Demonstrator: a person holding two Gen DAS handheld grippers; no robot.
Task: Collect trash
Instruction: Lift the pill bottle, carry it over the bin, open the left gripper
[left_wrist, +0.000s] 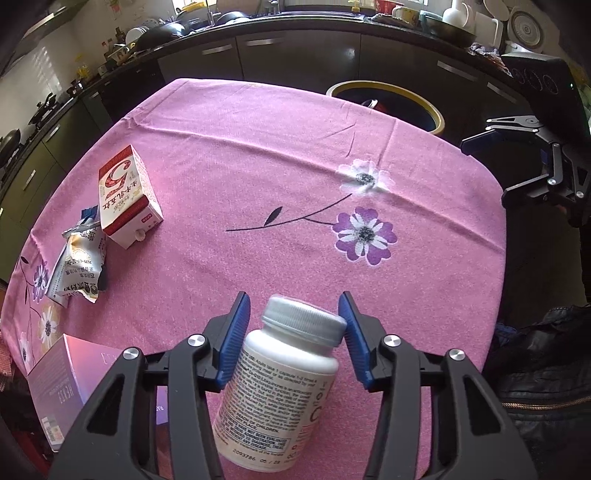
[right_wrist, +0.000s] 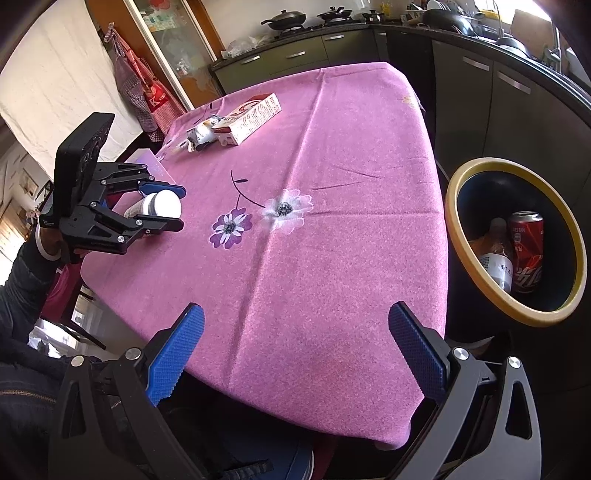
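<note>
A white pill bottle with a grey-white cap lies tilted between the blue pads of my left gripper, which press on its body and cap. From the right wrist view the same bottle sits in the left gripper at the table's left edge. My right gripper stands open over the near edge of the pink tablecloth with nothing between its fingers. It also shows at the right of the left wrist view. A dark bin with a yellow rim holds a red can and a bottle.
A red and white milk carton and a crumpled wrapper lie at the cloth's left side. A purple box sits at the near left corner. The bin stands beyond the table's far right edge. Dark kitchen cabinets surround the table.
</note>
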